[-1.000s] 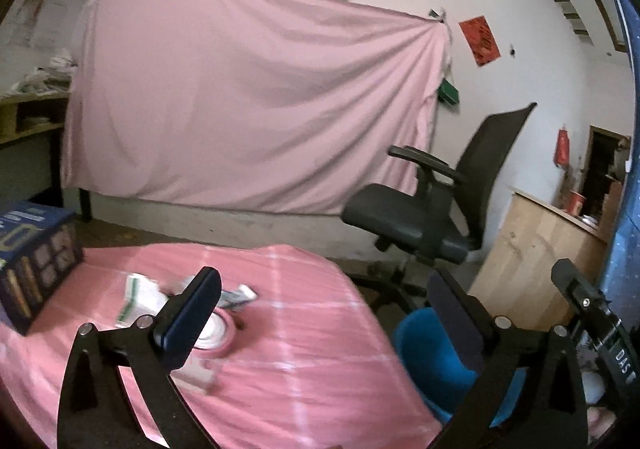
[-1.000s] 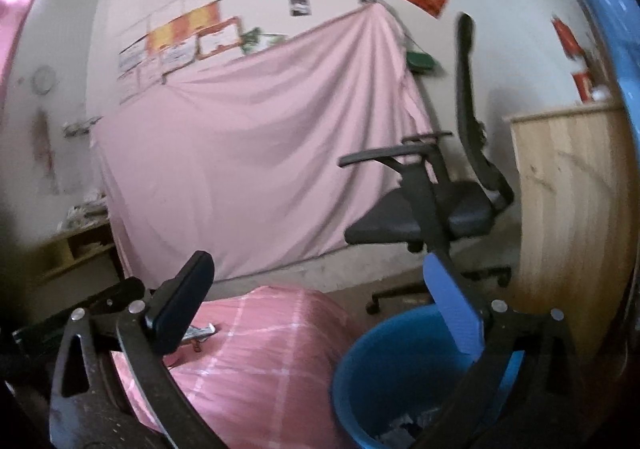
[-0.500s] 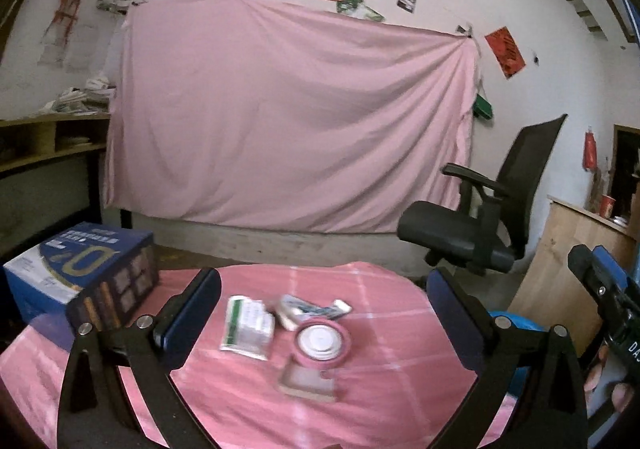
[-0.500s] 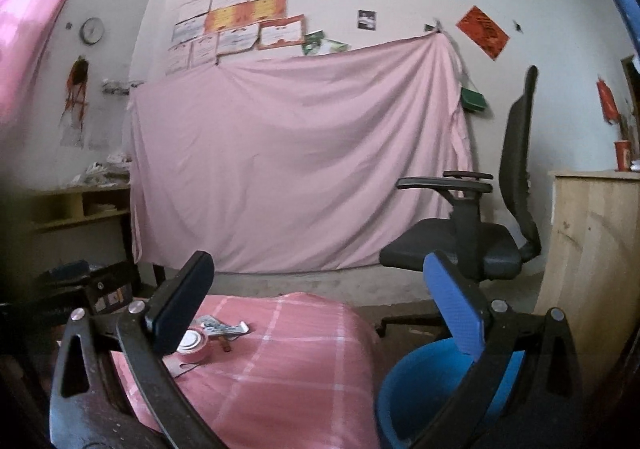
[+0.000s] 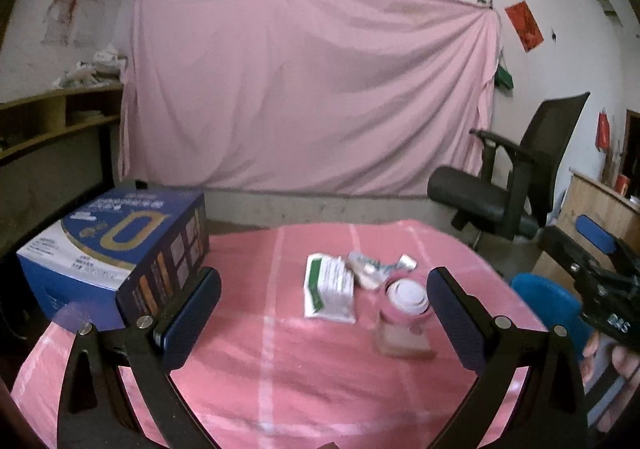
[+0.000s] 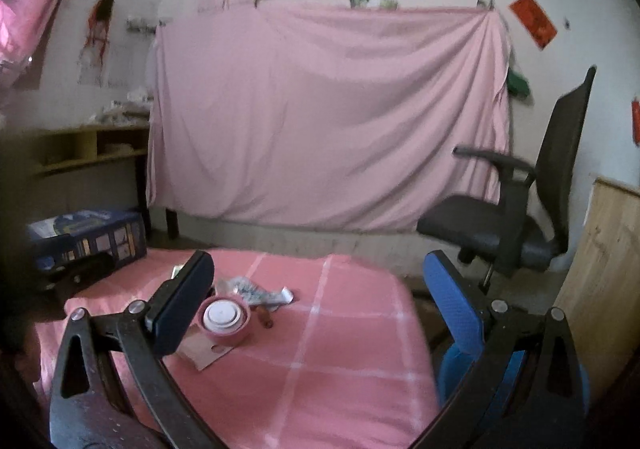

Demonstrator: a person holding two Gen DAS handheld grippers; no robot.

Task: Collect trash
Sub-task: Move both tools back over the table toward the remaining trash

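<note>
Trash lies on a pink-clothed table (image 5: 280,369): a white and green tissue pack (image 5: 329,292), a crumpled wrapper (image 5: 376,265), a pink tape roll (image 5: 406,299) and a flat card piece (image 5: 402,345). My left gripper (image 5: 320,325) is open and empty, held above the table in front of the pile. My right gripper (image 6: 324,313) is open and empty over the table's right part; the tape roll (image 6: 225,319), the wrapper (image 6: 260,291) and the card (image 6: 206,355) lie left of its middle. A blue bin (image 5: 546,305) stands at the table's right side, also in the right wrist view (image 6: 452,369).
A blue printed box (image 5: 116,253) sits on the table's left side. A black office chair (image 5: 516,185) stands right behind the table, beside a wooden cabinet (image 6: 600,273). A pink sheet (image 5: 304,89) covers the back wall. Shelves (image 5: 52,125) stand at the left.
Both views have swung left, from the chair and the bin toward the table and the trash. Both grippers stay open and empty.
</note>
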